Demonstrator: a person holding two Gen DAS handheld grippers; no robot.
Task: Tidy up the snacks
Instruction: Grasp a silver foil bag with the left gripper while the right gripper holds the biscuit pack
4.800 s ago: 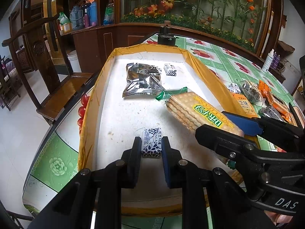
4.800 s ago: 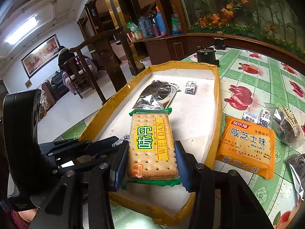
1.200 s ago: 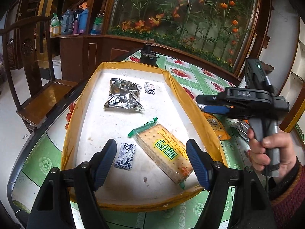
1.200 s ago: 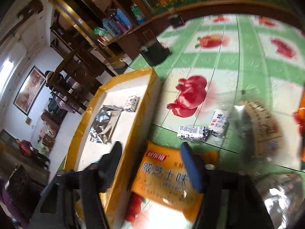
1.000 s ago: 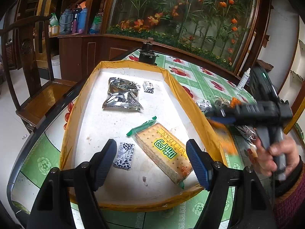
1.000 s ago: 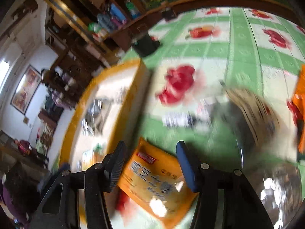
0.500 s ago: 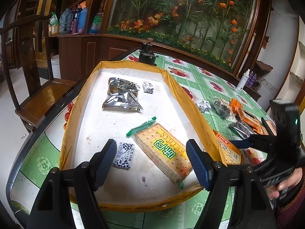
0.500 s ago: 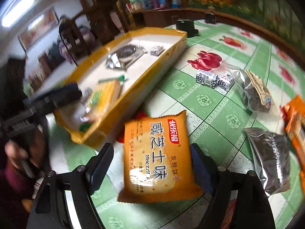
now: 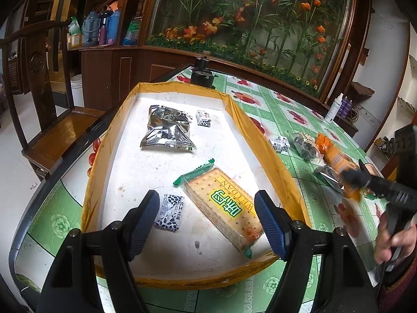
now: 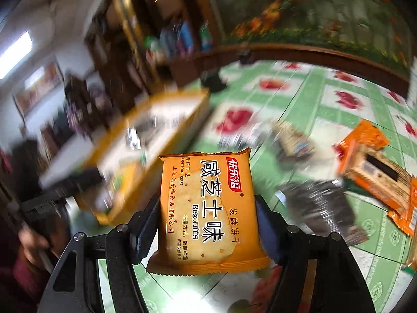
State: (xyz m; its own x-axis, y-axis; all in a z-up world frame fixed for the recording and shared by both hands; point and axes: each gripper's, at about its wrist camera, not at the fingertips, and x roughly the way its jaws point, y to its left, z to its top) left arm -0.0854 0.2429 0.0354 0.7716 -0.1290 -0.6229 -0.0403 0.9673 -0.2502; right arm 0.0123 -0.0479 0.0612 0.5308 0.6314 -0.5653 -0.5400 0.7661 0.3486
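While right gripper (image 10: pixel 208 224) jaws close, biscuit packet (image 10: pixel 207 211) points lengthwise away

The orange packet (image 10: pixel 208 211) reads "Biscuits" and "TRADITIONAL CRAFT"; the cracker pack (image 9: pixel 221 203) in the tray reads "WEIDAN".

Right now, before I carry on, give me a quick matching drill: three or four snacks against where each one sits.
Things:
1. orange biscuit packet
2. Weidan cracker pack
3. silver foil bag
4. orange wafer pack

Places:
A. far part of the yellow tray
B. on the green tablecloth
C. between the right gripper pads
D. near part of the tray

Pairs: 1-C, 2-D, 3-A, 4-B
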